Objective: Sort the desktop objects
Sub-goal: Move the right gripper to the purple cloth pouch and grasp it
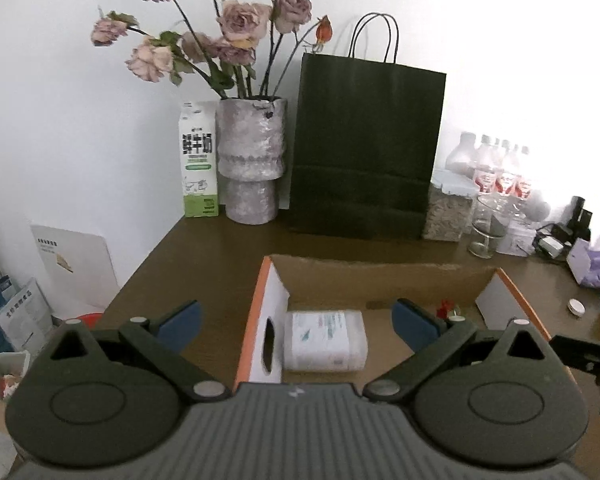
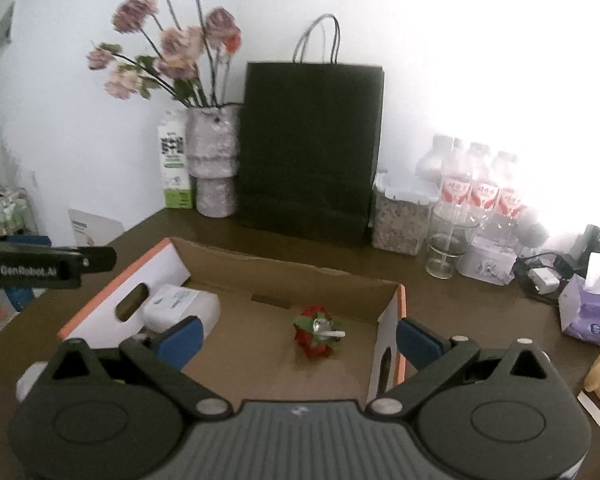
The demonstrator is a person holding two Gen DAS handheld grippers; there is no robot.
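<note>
Fingers of both grippers (image 1: 296, 322) (image 2: 298, 338) gape wide, empty (red trinket (image 2: 317, 336) in box (image 2: 284, 276) too blurred to name)

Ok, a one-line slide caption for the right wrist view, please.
Right gripper open and empty above the cardboard box, which holds a white pack and a red flower ornament.
</note>
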